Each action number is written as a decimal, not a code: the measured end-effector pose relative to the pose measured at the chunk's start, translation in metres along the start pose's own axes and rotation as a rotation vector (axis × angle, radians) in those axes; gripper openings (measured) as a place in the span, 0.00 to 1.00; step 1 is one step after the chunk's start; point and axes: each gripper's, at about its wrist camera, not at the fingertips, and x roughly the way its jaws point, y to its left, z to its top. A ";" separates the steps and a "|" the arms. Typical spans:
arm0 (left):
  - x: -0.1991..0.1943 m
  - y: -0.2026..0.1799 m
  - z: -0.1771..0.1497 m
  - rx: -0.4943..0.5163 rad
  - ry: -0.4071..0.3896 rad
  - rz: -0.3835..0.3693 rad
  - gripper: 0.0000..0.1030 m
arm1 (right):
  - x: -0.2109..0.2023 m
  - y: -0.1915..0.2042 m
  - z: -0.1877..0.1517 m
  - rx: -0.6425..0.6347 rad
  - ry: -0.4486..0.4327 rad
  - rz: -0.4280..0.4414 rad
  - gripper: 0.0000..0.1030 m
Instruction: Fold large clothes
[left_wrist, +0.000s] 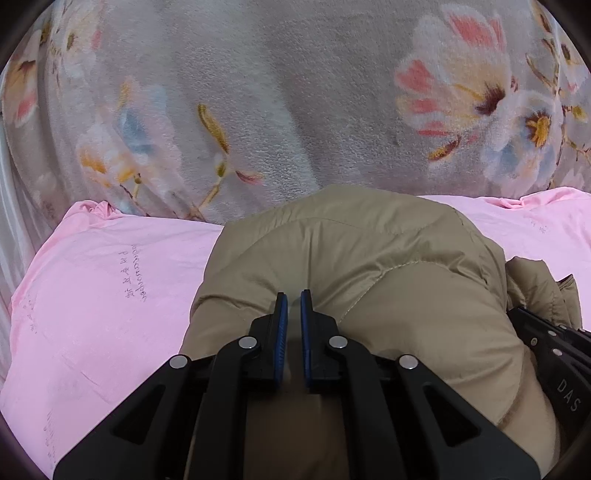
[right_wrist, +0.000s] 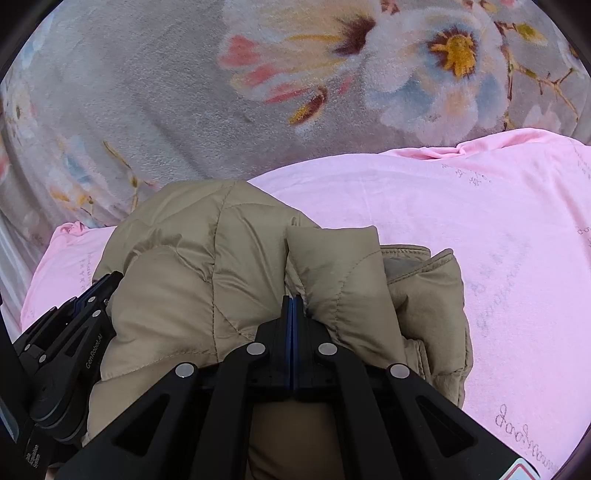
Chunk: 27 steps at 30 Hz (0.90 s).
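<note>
A tan quilted puffer jacket (left_wrist: 369, 266) lies bunched on a pink sheet (left_wrist: 92, 295); it also shows in the right wrist view (right_wrist: 177, 280). My left gripper (left_wrist: 294, 295) rests against the jacket with a narrow gap between its blue pads; whether fabric is pinched is unclear. My right gripper (right_wrist: 292, 299) has its pads pressed together at the jacket's fold, seemingly pinching tan fabric. The right gripper's body shows at the right edge of the left wrist view (left_wrist: 554, 354); the left gripper shows at the left of the right wrist view (right_wrist: 70, 332).
A grey plush blanket with large flowers (left_wrist: 295, 92) lies beyond the pink sheet; it also shows in the right wrist view (right_wrist: 147, 92). The pink sheet (right_wrist: 498, 258) spreads to both sides of the jacket.
</note>
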 end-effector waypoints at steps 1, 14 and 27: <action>0.000 0.000 0.000 0.000 0.000 0.000 0.05 | 0.000 0.000 0.000 0.000 0.000 0.000 0.00; -0.005 0.002 0.001 -0.005 0.004 0.014 0.08 | -0.013 0.007 -0.001 -0.042 -0.024 -0.051 0.00; -0.121 0.043 -0.046 -0.058 0.079 -0.023 0.49 | -0.124 0.022 -0.075 -0.198 0.024 -0.104 0.23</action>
